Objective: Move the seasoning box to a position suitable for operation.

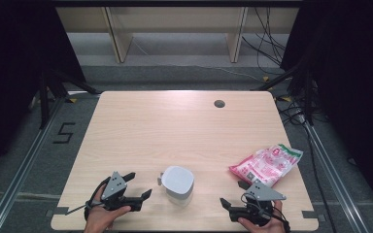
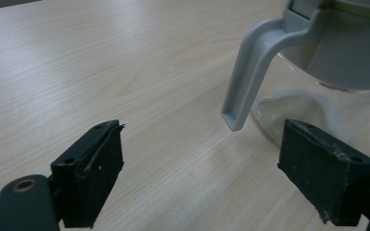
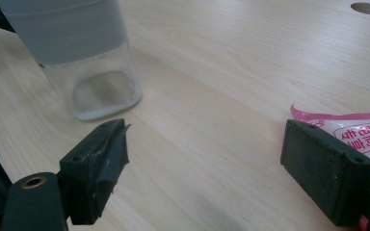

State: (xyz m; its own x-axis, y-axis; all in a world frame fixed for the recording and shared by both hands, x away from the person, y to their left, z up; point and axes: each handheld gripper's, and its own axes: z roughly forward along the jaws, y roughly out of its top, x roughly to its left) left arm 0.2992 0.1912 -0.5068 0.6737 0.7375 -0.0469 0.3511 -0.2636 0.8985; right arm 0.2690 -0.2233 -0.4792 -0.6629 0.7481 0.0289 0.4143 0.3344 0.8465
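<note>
Both grippers, left and right, hover spread wide, flanking the jug; bag beside right.

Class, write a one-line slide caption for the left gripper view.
Open left gripper faces the grey handle of a clear jug on the wooden table.

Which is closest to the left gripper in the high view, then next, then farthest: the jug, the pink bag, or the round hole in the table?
From the left gripper:
1. The jug, just to its right, near the front edge.
2. The pink bag, across on the right side of the table.
3. The round hole, up by the far edge.
</note>
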